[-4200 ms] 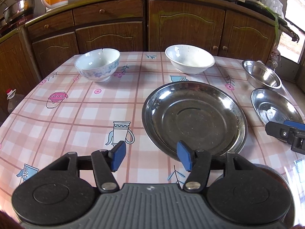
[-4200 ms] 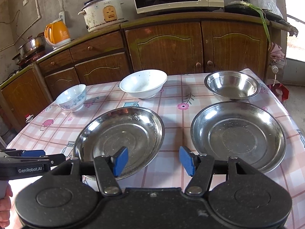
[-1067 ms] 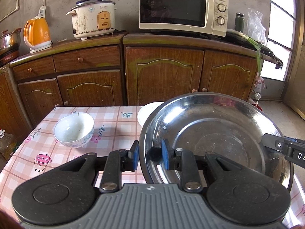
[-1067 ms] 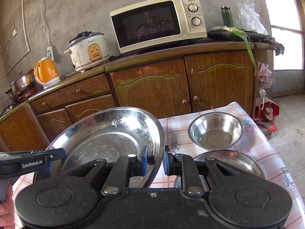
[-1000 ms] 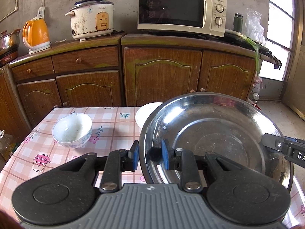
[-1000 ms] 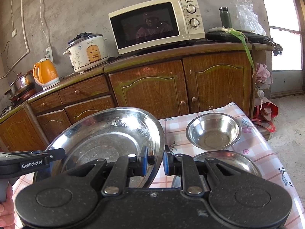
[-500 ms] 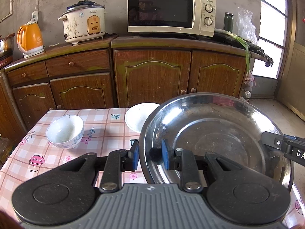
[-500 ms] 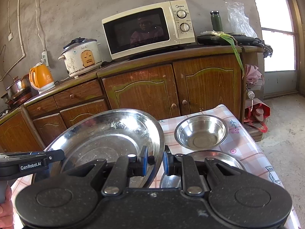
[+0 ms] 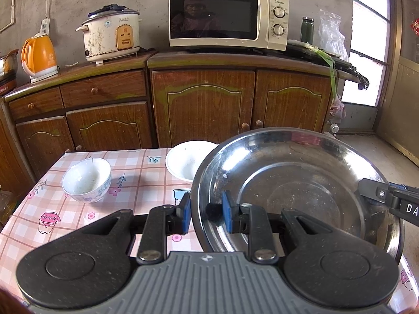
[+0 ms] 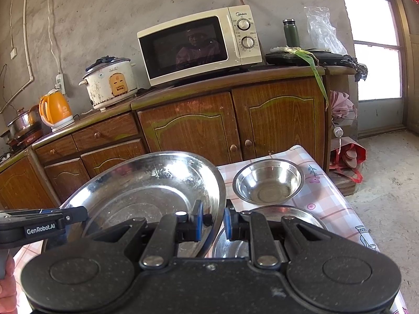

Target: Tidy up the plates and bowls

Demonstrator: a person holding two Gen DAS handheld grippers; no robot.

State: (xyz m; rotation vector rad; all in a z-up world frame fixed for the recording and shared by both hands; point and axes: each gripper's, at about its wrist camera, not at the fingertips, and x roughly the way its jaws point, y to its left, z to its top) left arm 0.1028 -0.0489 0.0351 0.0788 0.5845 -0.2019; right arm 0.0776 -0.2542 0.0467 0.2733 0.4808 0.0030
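A large steel plate (image 9: 301,183) is held in the air by both grippers. My left gripper (image 9: 205,213) is shut on its left rim. My right gripper (image 10: 212,221) is shut on its right rim; the plate (image 10: 146,191) fills the left of the right wrist view. A second steel plate (image 10: 288,216) lies on the table below the right gripper. A steel bowl (image 10: 268,181) sits behind it. A white bowl (image 9: 187,163) and a floral bowl (image 9: 87,179) stand on the table at the left.
The table has a pink checked cloth (image 9: 141,175). Wooden cabinets (image 9: 204,107) stand behind it with a microwave (image 9: 227,18), a rice cooker (image 9: 111,35) and an orange kettle (image 9: 39,57) on top. The table's right edge (image 10: 348,204) drops to a concrete floor.
Both grippers closed on the large steel plate's opposite rims and lifted it off the table. Over the last second it has moved to the right, toward the second steel plate.
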